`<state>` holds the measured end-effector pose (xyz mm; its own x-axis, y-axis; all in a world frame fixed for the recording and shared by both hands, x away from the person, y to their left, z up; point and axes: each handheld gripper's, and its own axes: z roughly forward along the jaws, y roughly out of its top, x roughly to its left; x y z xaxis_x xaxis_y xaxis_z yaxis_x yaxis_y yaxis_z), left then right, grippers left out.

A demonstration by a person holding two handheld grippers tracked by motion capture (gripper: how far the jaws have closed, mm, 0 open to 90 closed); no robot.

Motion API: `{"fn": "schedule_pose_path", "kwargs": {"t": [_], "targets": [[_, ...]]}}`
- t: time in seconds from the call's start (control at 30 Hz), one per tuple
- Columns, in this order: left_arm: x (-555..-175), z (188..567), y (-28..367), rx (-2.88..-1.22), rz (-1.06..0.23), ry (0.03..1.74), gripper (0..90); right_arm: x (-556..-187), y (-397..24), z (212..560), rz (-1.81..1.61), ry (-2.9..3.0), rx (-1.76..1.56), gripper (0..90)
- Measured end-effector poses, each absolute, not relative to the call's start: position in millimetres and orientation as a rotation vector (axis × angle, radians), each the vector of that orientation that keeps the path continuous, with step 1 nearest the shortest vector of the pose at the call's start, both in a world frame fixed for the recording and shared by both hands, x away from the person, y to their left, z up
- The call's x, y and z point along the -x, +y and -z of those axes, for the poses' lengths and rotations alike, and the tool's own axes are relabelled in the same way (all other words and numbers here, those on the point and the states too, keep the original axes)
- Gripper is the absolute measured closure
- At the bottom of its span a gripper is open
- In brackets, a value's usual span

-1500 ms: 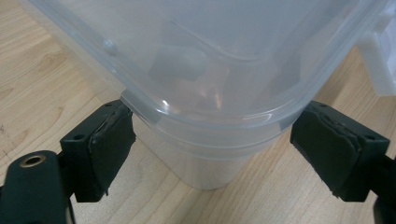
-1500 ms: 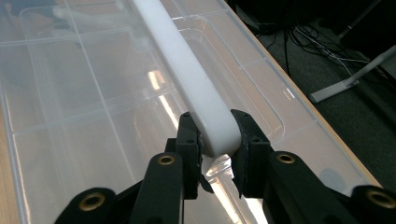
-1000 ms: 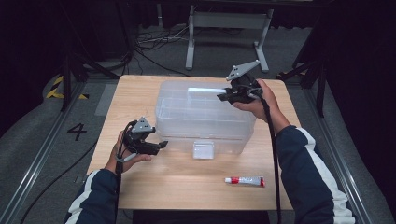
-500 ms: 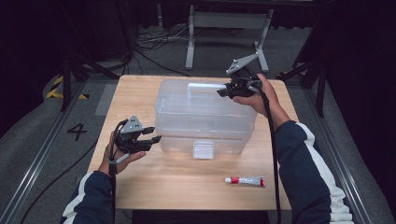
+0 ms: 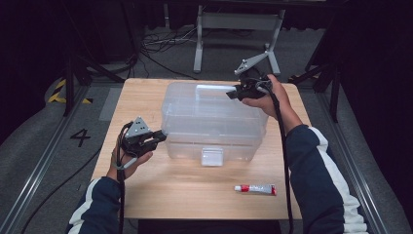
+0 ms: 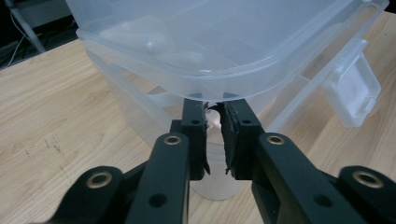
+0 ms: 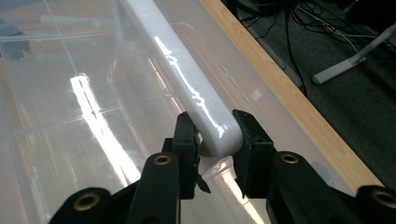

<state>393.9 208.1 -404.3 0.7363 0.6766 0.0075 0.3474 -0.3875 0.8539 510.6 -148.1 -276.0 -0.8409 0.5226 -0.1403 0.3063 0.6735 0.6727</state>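
While the clear plastic box [image 5: 214, 117] sits mid-table, long side across, the right gripper [image 7: 212, 140] pinches its white handle [image 7: 187, 84] on top. At its left end, the left gripper [image 6: 214, 126] has just been closing on the lid's rim [image 6: 210, 95].

High view looks down; gripper views close; all share box [image 5: 214, 122].
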Motion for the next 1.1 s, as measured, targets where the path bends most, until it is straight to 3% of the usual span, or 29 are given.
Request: {"fn": "schedule_pose_path", "kwargs": {"t": [0.3,0.57,0.93,1.1], "targets": [[-393.8,405.5,207.8,-2.017,-0.451,0.774,87.1,-504.5,-149.9,277.0,-0.958,2.531,-0.642,70.0],[-393.8,405.0,208.2,-2.026,-0.463,0.772,90.0,-491.0,-170.0,269.0,-1.023,2.457,-0.627,60.7],[-393.2,403.4,208.6,-2.028,-0.464,0.762,90.0,-464.8,-245.6,267.1,-1.161,2.245,-0.678,49.3],[-391.9,400.3,208.9,-2.018,-0.472,0.759,90.0,-450.9,-284.1,288.1,-1.141,2.184,-0.727,45.2]]}}
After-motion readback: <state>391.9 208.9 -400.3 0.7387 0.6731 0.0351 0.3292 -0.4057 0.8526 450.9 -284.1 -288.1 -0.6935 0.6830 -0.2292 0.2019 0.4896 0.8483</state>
